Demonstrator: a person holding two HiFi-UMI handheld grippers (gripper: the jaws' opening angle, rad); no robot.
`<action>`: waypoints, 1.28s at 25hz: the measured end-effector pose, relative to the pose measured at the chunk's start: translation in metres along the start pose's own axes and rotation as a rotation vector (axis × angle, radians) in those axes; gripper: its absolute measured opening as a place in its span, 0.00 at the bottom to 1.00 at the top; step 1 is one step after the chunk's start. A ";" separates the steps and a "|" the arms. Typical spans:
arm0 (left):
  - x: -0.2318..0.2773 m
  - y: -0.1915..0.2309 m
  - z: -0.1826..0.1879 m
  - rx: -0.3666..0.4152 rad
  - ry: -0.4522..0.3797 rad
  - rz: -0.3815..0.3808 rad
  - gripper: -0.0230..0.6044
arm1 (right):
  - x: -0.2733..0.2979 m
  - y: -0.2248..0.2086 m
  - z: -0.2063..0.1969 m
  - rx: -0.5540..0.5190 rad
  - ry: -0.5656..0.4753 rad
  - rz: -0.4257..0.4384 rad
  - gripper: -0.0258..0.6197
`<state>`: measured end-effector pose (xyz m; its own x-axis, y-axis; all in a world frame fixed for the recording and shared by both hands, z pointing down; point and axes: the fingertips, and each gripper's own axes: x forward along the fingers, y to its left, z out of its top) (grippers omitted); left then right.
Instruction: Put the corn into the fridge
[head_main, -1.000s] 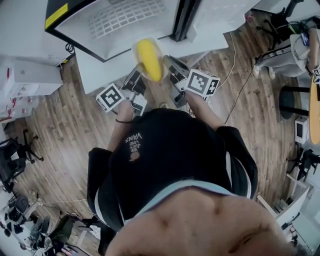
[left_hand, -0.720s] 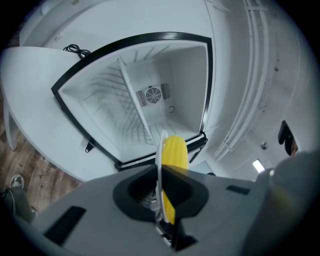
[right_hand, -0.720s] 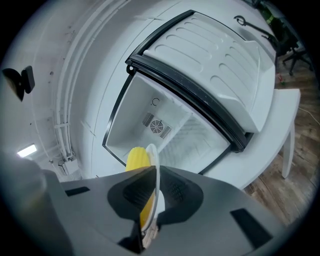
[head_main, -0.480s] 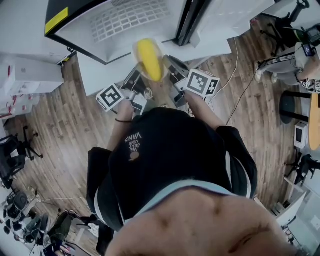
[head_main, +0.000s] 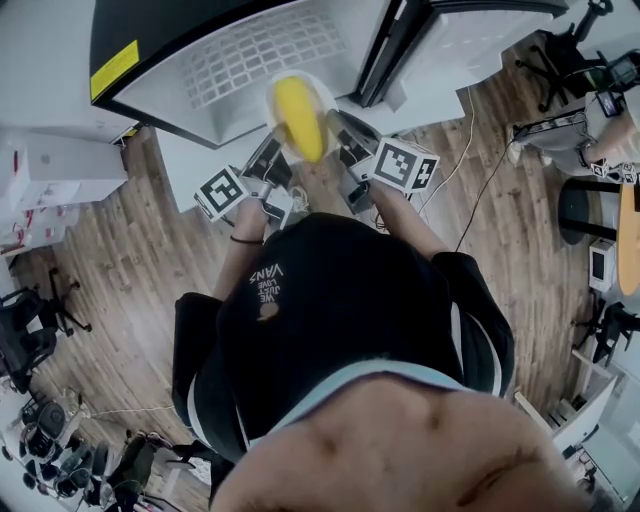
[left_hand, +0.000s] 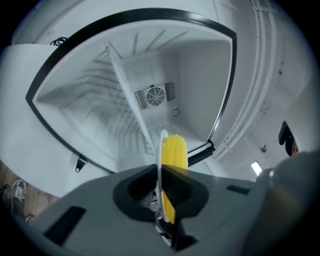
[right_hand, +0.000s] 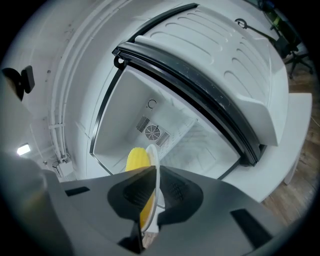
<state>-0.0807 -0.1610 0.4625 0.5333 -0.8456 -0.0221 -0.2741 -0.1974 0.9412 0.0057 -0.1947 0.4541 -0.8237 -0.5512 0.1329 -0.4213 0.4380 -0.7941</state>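
In the head view, the corn (head_main: 298, 118) is lying on a small white plate (head_main: 324, 97) at the mouth of the open fridge (head_main: 250, 50), at 12 o'clock from the person's chest. The left gripper (head_main: 277, 143) is pinching the plate's rim at 8 o'clock and the right gripper (head_main: 336, 122) at 4 o'clock. A yellow label (head_main: 113, 70) is sitting on the fridge's dark frame at 10 o'clock, its print too small to read. The black shirt (head_main: 268, 280) is showing "VANS"; the smaller lines beside it are not legible.

In the left gripper view, the jaws are clamping narrowly on the plate's edge, with the cob standing just at 1 o'clock of them and the fan grille (left_hand: 155, 95) on the fridge's back wall at 12 o'clock.

In the right gripper view, the jaws are likewise closing narrowly on the rim, the cob at 11 o'clock, the fridge door (right_hand: 215, 60) at 2 o'clock.

The cob is probably light, stiff and apt to roll; the plate looks hard and smooth, so opposite rim grips held level are suiting it best.
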 end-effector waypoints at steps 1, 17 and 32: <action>0.001 0.001 0.005 0.002 0.004 -0.002 0.09 | 0.004 0.001 0.001 -0.001 -0.004 -0.002 0.08; 0.025 0.019 0.050 -0.016 0.043 -0.021 0.09 | 0.050 -0.006 0.024 -0.017 -0.040 -0.042 0.08; 0.037 0.034 0.062 -0.108 0.052 -0.006 0.09 | 0.071 -0.017 0.037 -0.057 -0.028 -0.088 0.08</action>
<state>-0.1196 -0.2301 0.4727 0.5764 -0.8171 -0.0131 -0.1842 -0.1456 0.9720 -0.0317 -0.2680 0.4552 -0.7723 -0.6082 0.1834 -0.5129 0.4266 -0.7449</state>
